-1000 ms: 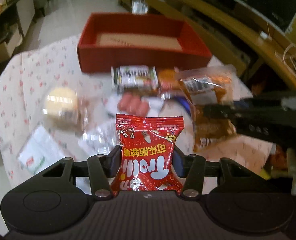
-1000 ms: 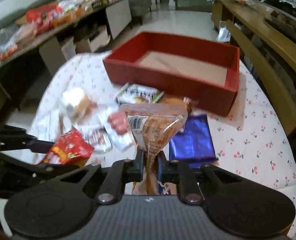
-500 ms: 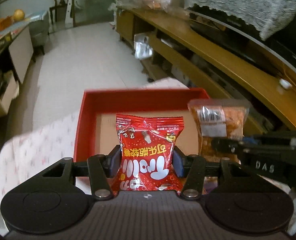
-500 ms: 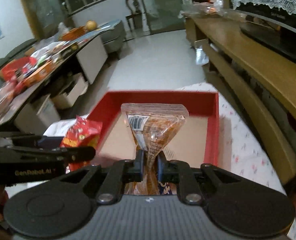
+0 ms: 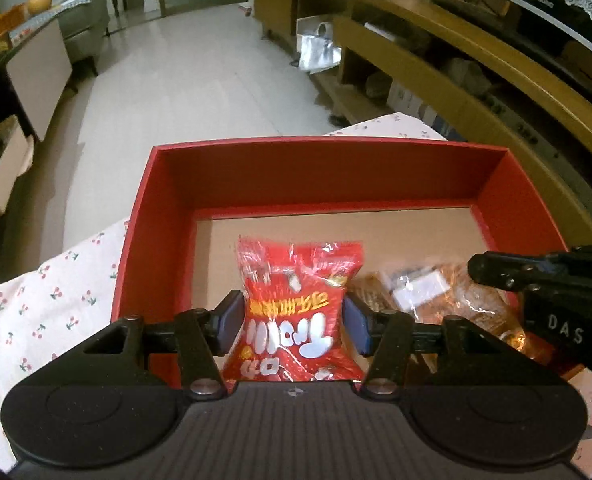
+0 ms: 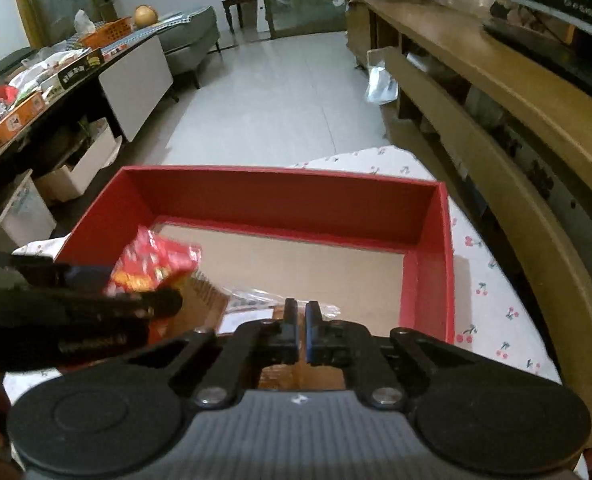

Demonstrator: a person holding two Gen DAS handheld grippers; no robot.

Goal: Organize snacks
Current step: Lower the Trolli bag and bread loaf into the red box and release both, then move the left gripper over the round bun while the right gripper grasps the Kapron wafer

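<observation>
A red box (image 5: 163,216) with a brown cardboard floor sits on the cherry-print tablecloth (image 5: 35,312). My left gripper (image 5: 291,320) is shut on a red snack bag (image 5: 296,304) and holds it low inside the box, near its front left. My right gripper (image 6: 302,332) is nearly shut on the end of a clear bag of brown snacks (image 5: 444,300), which lies tilted in the box to the right of the red bag. In the right wrist view the box (image 6: 432,264), red bag (image 6: 155,264) and clear bag (image 6: 251,300) also show.
A long wooden bench or shelf unit (image 6: 496,92) runs along the right of the table. A dark side table with boxes and packets (image 6: 35,76) stands at the left. Tiled floor (image 5: 183,64) lies beyond the box.
Both grippers moved forward from the snack pile to over the box, then dropped into it. The clear bag has tipped from upright to lying down in the box.
</observation>
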